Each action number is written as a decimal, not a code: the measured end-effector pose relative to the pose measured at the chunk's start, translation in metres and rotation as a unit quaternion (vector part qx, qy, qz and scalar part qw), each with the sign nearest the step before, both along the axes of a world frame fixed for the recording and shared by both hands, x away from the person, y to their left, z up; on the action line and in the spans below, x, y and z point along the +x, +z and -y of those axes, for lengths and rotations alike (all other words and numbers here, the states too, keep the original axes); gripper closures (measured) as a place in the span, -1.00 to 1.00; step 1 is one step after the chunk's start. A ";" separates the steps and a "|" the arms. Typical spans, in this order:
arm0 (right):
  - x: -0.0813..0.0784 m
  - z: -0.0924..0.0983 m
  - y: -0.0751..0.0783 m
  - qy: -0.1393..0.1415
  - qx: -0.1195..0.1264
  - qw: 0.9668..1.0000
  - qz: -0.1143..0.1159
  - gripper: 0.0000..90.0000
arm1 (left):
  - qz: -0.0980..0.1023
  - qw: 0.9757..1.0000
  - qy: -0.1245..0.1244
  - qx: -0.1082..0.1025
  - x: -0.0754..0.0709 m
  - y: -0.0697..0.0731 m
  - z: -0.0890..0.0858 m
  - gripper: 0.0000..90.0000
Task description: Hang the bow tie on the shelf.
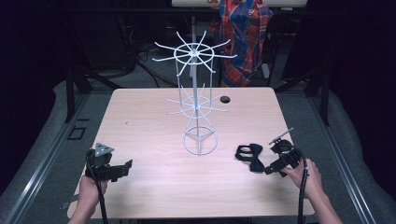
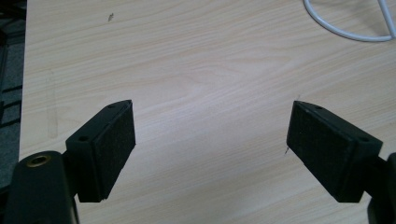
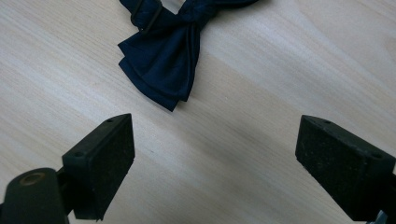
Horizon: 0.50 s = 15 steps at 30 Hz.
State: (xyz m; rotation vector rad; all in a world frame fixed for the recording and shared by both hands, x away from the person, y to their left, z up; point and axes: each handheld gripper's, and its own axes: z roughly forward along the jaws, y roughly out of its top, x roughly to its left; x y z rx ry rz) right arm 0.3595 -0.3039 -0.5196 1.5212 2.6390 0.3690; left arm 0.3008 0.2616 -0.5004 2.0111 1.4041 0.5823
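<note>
A dark navy bow tie (image 1: 250, 156) lies flat on the wooden table (image 1: 154, 186), right of the white wire rack (image 1: 196, 105). My right gripper (image 1: 270, 169) sits just right of the bow tie, jaws open, nothing between them. In the right gripper view the bow tie (image 3: 163, 60) lies ahead of the open gripper (image 3: 215, 158), apart from both pads. My left gripper (image 1: 125, 167) rests at the table's front left, open over bare wood (image 2: 210, 154).
The rack's round wire base (image 2: 348, 25) stands at mid-table, with two tiers of spoke hooks above it. A cable hole (image 1: 225, 99) lies in the far table top. A plaid cloth (image 1: 245, 32) hangs behind the table. Dark floor surrounds it.
</note>
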 end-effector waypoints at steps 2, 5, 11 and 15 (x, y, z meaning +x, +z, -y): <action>0.000 0.000 0.000 0.001 0.000 1.000 0.003 -0.75 | 0.000 1.000 0.001 0.000 0.000 0.000 0.000 -0.65; 0.001 -0.002 -0.001 0.004 0.006 1.000 -0.001 -0.81 | 0.000 1.000 0.000 0.001 0.001 0.000 0.001 -0.65; 0.001 -0.007 0.001 -0.006 0.031 0.999 0.030 -0.81 | 0.002 1.000 0.000 0.004 -0.001 0.000 0.001 -0.65; 0.003 -0.011 0.001 0.000 0.048 0.999 0.020 -0.87 | 0.002 1.000 -0.001 0.004 0.000 0.000 0.001 -0.65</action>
